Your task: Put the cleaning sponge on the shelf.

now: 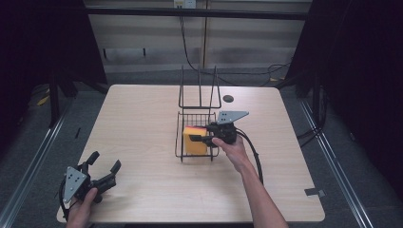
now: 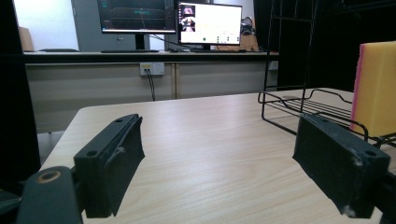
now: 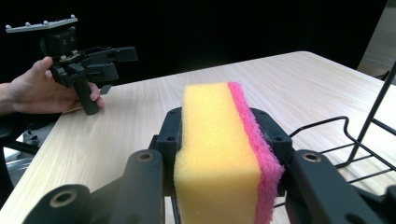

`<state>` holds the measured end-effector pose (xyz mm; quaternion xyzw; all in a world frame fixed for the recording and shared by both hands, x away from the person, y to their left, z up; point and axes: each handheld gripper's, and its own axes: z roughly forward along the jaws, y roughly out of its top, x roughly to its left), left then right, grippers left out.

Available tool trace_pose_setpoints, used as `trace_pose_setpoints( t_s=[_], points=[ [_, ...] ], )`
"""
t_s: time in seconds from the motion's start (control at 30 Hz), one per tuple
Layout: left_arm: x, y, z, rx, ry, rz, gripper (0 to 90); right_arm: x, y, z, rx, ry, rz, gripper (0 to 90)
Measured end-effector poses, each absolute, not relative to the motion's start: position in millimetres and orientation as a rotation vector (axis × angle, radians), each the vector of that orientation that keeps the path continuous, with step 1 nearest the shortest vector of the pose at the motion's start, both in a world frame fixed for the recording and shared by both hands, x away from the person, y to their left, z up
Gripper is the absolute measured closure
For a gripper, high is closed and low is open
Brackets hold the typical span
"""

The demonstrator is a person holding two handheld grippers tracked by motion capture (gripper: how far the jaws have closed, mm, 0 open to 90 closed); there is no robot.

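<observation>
At the centre of the high view, the right gripper (image 1: pixel 205 134) is clamped on a yellow sponge with a pink scouring layer (image 1: pixel 195 140), holding it upright over the floor of a black wire rack (image 1: pixel 180 137) that stands in the middle of the tabletop (image 1: pixel 142 114). In the right gripper view the jaws press the sponge's two broad faces, foam on one side and pink layer on the other, and the foam looks slightly squeezed. The likely risks are these: soft foam can slip or twist in the grip if the hand tilts, a corner can catch on the rack's thin wires as it goes down or comes up, and any snag may drag or tip the light rack. The left gripper (image 1: pixel 102 168), low in the left corner of the high view, rests spread wide and empty on the tabletop, well apart, so nothing steadies the rack.
</observation>
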<state>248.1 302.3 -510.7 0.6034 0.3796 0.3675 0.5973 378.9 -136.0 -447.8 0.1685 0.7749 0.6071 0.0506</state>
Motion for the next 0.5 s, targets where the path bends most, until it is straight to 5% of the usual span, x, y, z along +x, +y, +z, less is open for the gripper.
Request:
trace_pose_setpoints(
  t_s=[0.5],
  points=[
    [248.1, 302.3, -510.7, 1.401, 0.88, 0.853, 15.5, 375.7, -134.8, -447.2, 0.539, 2.39, 1.86, 58.4]
  ],
)
